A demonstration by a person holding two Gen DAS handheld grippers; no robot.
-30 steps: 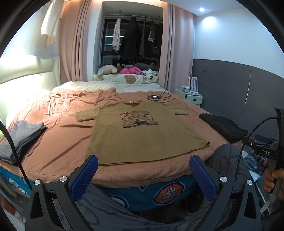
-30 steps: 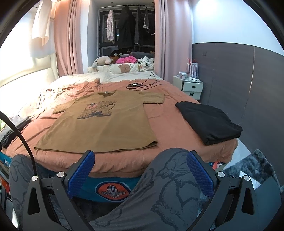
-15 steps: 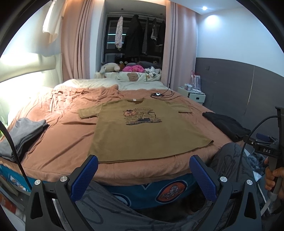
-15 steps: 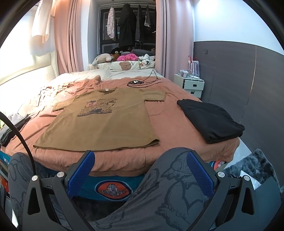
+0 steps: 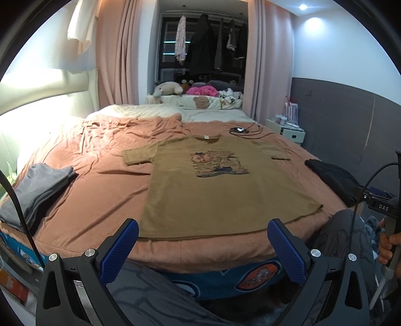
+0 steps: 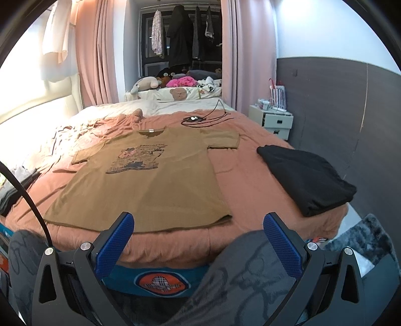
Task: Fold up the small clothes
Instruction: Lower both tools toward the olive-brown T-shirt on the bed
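While both tongs hang short of the bed's near edge, the scene reads so:
T-shirt point(image 5: 213, 185): flat, print up, spread on the bed point(image 5: 95, 180), collar at the far end.
Left tongs point(image 5: 203, 247): wide, holding nothing.
Right tongs point(image 6: 198, 242): wide, holding nothing (over a trouser leg).
Black clothes point(image 6: 308, 178): folded, right of the shirt.
Grey clothes point(image 5: 35, 185): folded, at the left edge.

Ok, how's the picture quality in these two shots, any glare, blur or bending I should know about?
Left wrist view: blown-out glare on the padded cream headboard, a ceiling spotlight flares, and fisheye bending curves the walls. Right wrist view: the same headboard washes out, black vignette fills the corners, and the brown printed T-shirt stays sharp and evenly lit.
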